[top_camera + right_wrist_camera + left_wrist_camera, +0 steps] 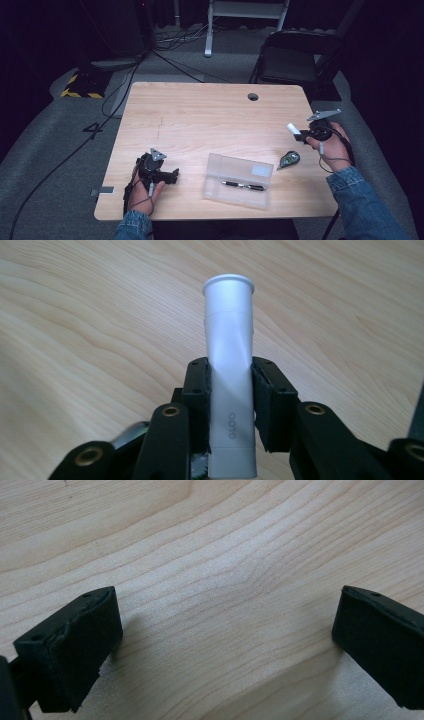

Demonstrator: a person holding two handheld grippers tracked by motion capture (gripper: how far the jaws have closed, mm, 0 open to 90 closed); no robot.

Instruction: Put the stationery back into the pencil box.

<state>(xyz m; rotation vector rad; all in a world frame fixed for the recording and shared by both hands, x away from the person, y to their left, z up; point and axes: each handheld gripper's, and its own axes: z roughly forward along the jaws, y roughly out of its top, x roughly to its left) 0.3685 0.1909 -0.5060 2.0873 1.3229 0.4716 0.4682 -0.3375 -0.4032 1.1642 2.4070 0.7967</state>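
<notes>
My right gripper (300,135) hovers over the table's right edge, shut on a white glue stick (229,365) marked "GLOO"; its cap end (293,129) sticks out past the jaws toward the table's middle. A clear plastic pencil case (239,180) lies open near the front edge with a black pen (243,186) inside. A small black and green correction-tape dispenser (289,160) lies between the case and my right hand. My left gripper (172,176) rests low on the front left of the table, open, its pads (75,650) wide apart over bare wood.
The light wooden table (200,120) has a round cable hole (253,96) near its far edge. A black folding chair (292,60) stands beyond the far right corner. Cables run across the grey floor at the left.
</notes>
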